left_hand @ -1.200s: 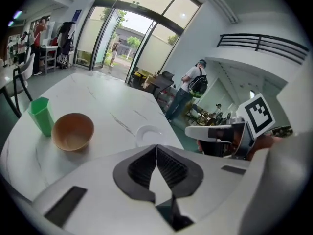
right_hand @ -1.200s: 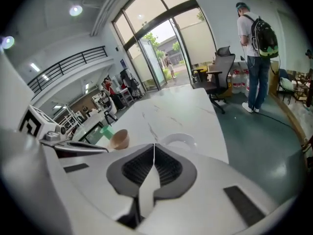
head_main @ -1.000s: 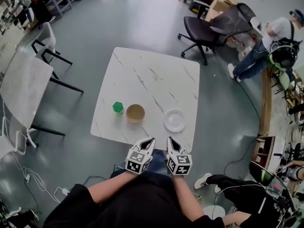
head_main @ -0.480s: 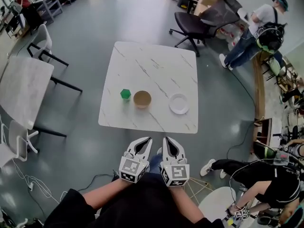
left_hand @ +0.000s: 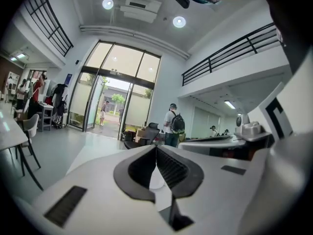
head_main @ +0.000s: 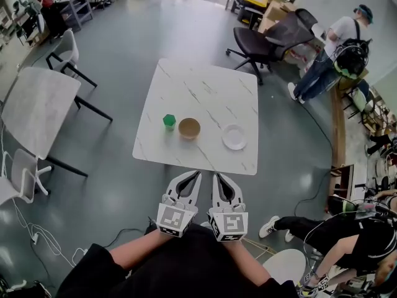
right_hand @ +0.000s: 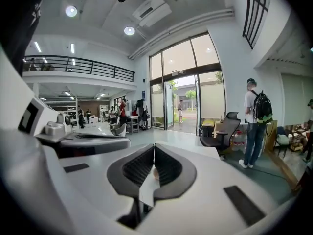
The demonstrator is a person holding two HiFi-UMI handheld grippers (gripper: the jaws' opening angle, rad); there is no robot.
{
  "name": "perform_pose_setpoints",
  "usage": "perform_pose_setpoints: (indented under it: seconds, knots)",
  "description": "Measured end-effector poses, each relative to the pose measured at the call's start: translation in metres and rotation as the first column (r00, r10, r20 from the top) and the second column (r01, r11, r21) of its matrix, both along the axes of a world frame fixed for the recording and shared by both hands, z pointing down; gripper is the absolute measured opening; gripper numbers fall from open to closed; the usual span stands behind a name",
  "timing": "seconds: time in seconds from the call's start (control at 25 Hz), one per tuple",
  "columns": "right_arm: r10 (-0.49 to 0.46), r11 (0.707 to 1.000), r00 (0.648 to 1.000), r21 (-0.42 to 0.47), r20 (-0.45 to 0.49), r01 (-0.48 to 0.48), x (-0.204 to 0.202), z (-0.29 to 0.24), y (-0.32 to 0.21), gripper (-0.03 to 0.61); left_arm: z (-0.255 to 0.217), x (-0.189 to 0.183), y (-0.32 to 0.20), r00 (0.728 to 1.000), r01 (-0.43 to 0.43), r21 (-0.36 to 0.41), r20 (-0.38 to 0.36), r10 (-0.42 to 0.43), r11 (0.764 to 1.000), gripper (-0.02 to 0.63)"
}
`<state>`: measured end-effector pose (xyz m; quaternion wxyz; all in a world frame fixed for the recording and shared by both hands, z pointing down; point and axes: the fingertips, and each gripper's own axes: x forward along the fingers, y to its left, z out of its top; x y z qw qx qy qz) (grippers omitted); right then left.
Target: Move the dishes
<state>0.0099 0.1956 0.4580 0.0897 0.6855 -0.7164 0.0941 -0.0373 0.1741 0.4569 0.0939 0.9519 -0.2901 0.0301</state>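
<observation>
On the white marble table (head_main: 205, 85) a small green cup (head_main: 169, 121), a tan bowl (head_main: 189, 128) and a white plate (head_main: 234, 136) stand in a row near the front edge. My left gripper (head_main: 195, 175) and right gripper (head_main: 218, 177) hang side by side just before that edge, apart from the dishes. Both are shut with nothing between the jaws. The left gripper view shows the ribbed pads (left_hand: 166, 168) closed together, and so does the right gripper view (right_hand: 165, 165). Both look level across the hall.
A black office chair (head_main: 267, 39) stands behind the table, and a person with a backpack (head_main: 338, 61) is at the far right. Another white table (head_main: 34, 110) and white chairs are at the left. A seated person's legs (head_main: 310, 228) and cables lie on the floor near me.
Both grippers have risen together, staying shut and side by side. In the head view the table and dishes look smaller and farther off.
</observation>
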Motion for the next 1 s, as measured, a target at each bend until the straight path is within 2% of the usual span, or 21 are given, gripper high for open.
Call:
perform_pose_setpoints:
  seconds: [0.16,0.32,0.48,0.8,1.0]
  knots:
    - [0.004,0.999,1.0,0.047,-0.025,-0.002,0.005,-0.012,0.004,0.017,-0.018,0.003,0.006,1.0,0.023,0.071,-0.02,-0.021,0.997,0.018]
    - [0.018,0.994,0.996,0.104,-0.083,-0.009,0.004,-0.028,0.01,0.017,-0.026,-0.001,0.012,0.999,0.031,0.105,-0.027,-0.029,0.994,0.018]
    - [0.019,0.992,0.997,0.13,-0.073,-0.009,0.0,-0.034,0.012,0.017,-0.031,-0.009,0.013,0.997,0.06,0.114,-0.048,-0.055,0.992,0.018]
    - [0.007,0.989,0.997,0.148,-0.077,0.004,-0.014,-0.035,0.019,0.017,-0.027,-0.026,0.015,0.997,0.078,0.125,-0.038,-0.074,0.989,0.018]
    - [0.008,0.992,0.997,0.129,-0.081,0.002,-0.017,-0.029,0.016,0.017,-0.026,-0.028,0.017,0.997,0.077,0.135,-0.032,-0.073,0.988,0.018]
